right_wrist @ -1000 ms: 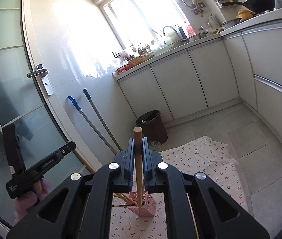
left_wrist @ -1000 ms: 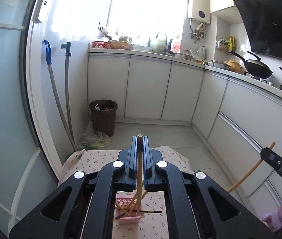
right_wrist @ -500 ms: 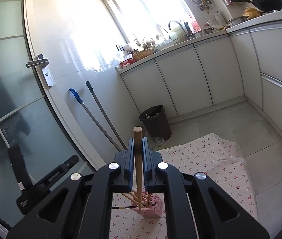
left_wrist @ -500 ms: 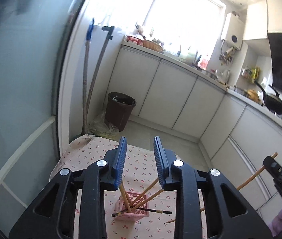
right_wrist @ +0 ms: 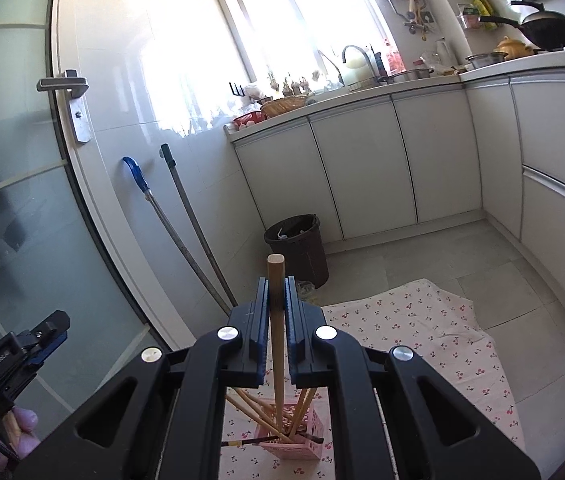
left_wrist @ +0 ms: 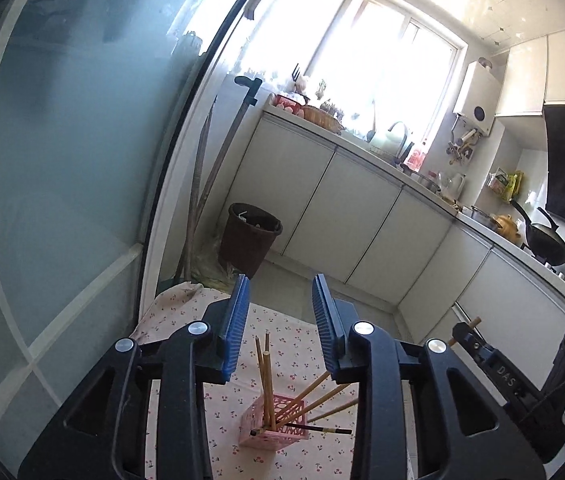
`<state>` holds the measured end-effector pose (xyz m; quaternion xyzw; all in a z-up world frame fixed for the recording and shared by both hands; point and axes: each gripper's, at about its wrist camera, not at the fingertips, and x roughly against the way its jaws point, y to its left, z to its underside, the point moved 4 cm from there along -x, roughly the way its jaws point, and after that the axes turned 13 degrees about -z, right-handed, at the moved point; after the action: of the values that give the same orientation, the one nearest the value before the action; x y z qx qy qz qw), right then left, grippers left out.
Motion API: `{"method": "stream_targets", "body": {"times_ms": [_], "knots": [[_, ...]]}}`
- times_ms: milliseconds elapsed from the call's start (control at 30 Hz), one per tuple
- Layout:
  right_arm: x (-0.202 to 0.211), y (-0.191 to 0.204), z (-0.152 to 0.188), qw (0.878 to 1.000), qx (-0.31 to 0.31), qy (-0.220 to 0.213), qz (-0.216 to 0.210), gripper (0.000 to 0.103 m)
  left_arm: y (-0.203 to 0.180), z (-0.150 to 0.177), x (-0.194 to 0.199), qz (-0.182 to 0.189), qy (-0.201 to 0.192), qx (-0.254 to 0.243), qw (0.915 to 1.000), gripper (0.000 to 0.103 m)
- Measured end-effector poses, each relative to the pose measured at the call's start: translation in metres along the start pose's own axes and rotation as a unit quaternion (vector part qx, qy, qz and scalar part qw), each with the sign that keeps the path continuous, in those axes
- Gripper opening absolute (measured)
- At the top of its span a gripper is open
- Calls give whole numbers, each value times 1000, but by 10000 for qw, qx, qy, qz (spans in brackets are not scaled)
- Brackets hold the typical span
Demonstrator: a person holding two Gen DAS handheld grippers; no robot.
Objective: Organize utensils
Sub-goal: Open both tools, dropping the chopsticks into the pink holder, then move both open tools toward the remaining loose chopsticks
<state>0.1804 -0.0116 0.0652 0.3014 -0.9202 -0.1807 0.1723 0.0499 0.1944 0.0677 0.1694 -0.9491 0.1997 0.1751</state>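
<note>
A pink slotted basket point(left_wrist: 278, 432) stands on a cherry-print cloth point(left_wrist: 282, 332) on the floor and holds several wooden chopsticks point(left_wrist: 268, 384). My left gripper point(left_wrist: 281, 284) hangs above it, its jaws opening with nothing between the blue pads. My right gripper point(right_wrist: 277, 284) is shut on one upright wooden chopstick point(right_wrist: 275, 272), whose lower end reaches down among the sticks in the basket point(right_wrist: 302, 440). Each gripper shows at the edge of the other's view: the right gripper point(left_wrist: 482, 352) with its stick, and the left gripper point(right_wrist: 38, 340) at the lower left.
A dark chopstick point(left_wrist: 318, 429) lies across the basket's rim. A brown bin point(right_wrist: 298, 244) stands behind the cloth point(right_wrist: 422, 320). Two mop handles point(right_wrist: 186, 240) lean by the glass door on the left. White cabinets line the back and right.
My left gripper let go of its chopstick and opened; that stick now stands in the basket. The left view has rolled. My right gripper carried its chopstick over the basket.
</note>
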Motion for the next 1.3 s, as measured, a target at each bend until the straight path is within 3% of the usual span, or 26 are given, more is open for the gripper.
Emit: {"method": "stream_targets", "body": {"times_ms": [167,267,533,733,833,967,1000,1100,1300], "knots": [[-34,-10,26,9999,-91,96,-61,10,-2,8,-14,4,241,-121,9996,32],[-41,-16,39,9993,-164,287,-176,41,-3,13,-19,26,370,-153,9992,32],[-1,-4,41,9980,329,535,44,41,-23,29,-13,151,470,-532,9974,38],[18,-14,56,9952,458,801,315,46,-35,44,-12,135,505,-767,9957,53],[28,-21,66,9931,517,967,422,55,-38,56,-15,113,628,-877,9941,60],[44,-30,75,9910,534,1074,594,76,-43,80,-20,79,859,-1066,9906,72],[50,-34,77,9909,508,1080,624,82,-43,86,-22,64,928,-1082,9898,78],[68,-45,83,9908,396,1080,713,94,-41,105,-31,18,1207,-1090,9867,84],[108,-79,91,9882,35,1164,992,96,-34,155,-50,-154,1978,-1147,9734,90]]}}
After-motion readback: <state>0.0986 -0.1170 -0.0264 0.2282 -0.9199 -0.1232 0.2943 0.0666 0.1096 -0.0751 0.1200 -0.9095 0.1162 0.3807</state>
